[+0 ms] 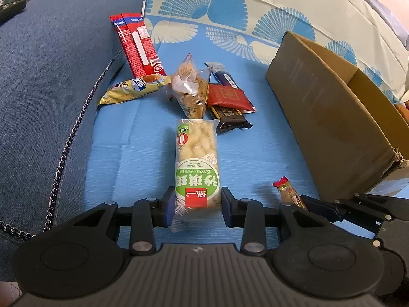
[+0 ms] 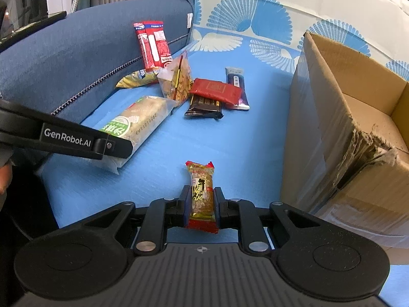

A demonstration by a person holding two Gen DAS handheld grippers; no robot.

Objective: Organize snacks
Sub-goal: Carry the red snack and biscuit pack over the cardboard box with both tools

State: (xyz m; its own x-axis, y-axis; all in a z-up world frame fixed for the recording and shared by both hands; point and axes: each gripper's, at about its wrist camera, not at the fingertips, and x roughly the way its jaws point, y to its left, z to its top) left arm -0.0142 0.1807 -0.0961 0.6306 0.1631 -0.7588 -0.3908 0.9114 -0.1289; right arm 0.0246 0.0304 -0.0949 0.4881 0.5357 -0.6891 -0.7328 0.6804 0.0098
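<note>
- The left claw (image 1: 196, 206) is clamped on the near end of the long clear-wrapped puffed-rice bar with a green label (image 1: 196, 163), which lies along the blue sheet (image 1: 255, 153) at its near edge; lift level so it does not sag.
- The right claw (image 2: 200, 206) is clamped on the small gold-and-red wrapped candy (image 2: 202, 194).
- Carry both over the rim of the open brown cardboard box (image 2: 332, 128), at the sheet's right edge, before letting go.
</note>
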